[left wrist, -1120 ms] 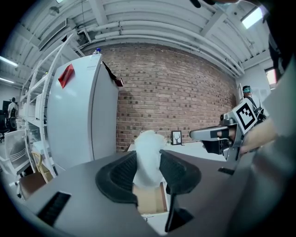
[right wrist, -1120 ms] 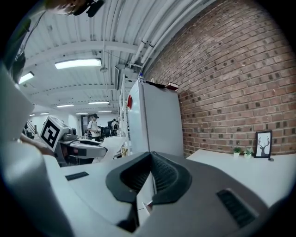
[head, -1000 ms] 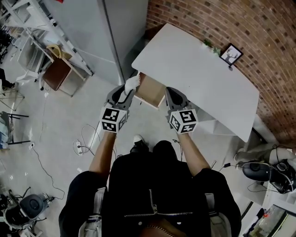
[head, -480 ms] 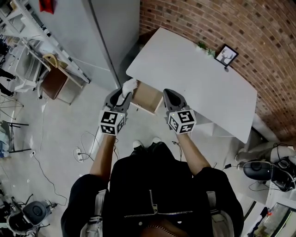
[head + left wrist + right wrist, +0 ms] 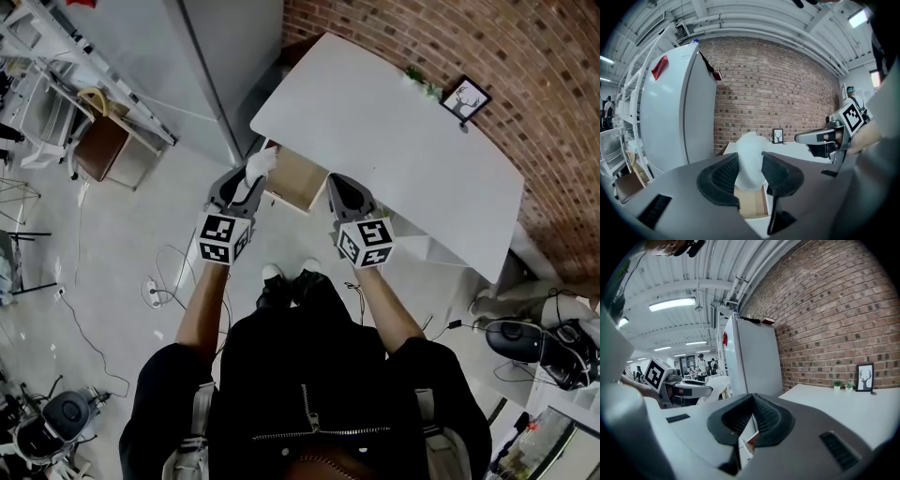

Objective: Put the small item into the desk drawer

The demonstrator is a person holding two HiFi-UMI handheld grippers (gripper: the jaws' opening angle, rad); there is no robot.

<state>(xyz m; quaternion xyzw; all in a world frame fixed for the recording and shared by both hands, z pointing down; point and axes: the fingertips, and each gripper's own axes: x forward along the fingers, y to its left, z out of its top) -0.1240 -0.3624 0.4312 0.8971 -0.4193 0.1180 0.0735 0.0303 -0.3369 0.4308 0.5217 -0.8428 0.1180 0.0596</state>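
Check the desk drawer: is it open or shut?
Open. The drawer sticks out from under the desk edge, its brown inside exposed.

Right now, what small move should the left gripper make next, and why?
Probably ease the left gripper a little to its right and down over the open drawer. Its jaws are shut on the white item, which sits at the drawer's left edge and is not yet inside.

place: workshop-lab | cues: brick wall [image 5: 530,75], metal racks [image 5: 52,42], ceiling pipes [image 5: 759,29]

Small white item [image 5: 749,149] tight between left tongs [image 5: 750,163]
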